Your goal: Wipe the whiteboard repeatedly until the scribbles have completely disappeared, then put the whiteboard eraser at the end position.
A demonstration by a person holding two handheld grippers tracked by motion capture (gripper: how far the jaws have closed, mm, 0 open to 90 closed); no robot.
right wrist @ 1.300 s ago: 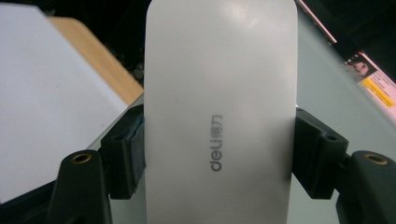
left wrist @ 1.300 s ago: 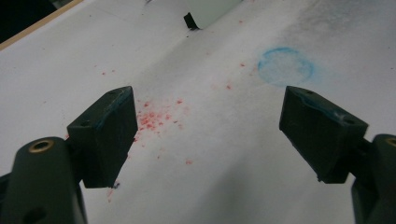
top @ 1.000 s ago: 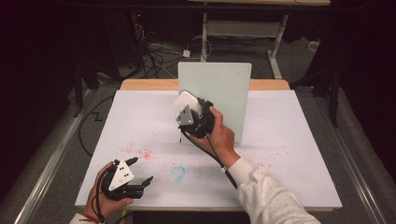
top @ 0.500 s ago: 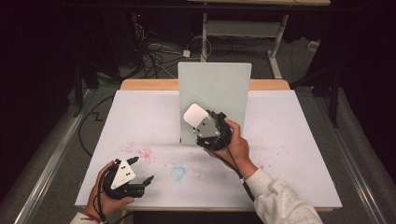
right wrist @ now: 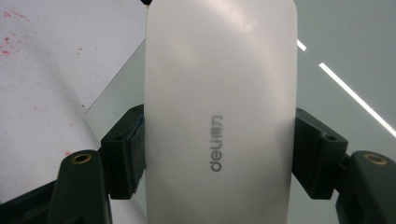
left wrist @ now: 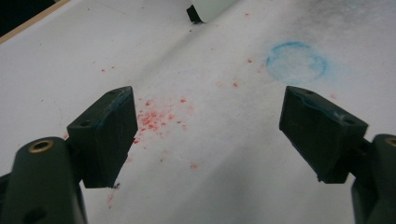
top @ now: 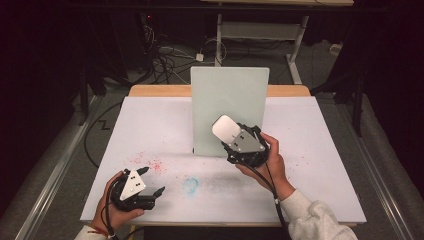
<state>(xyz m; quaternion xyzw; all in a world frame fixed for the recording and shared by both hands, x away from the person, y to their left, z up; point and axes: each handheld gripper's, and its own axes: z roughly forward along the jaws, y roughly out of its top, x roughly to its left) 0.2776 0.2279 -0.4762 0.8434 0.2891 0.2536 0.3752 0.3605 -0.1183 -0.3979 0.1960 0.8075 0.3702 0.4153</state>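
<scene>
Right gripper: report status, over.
Right gripper shut on white eraser, at upright board. Left gripper open, idle above table. Nothing in the way.

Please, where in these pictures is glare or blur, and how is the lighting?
High view: the table is brightly lit, the room around it almost black. Right gripper view: the white eraser in the right tool shows soft sheen, and bright streaks lie on the board. Left gripper view: the left tool is slightly soft.

A dim room is seen: cables (top: pixel 167 55) are strewn on the grey floor (top: pixel 320 62) at 11 o'clock beyond the table (top: pixel 150 125).
</scene>
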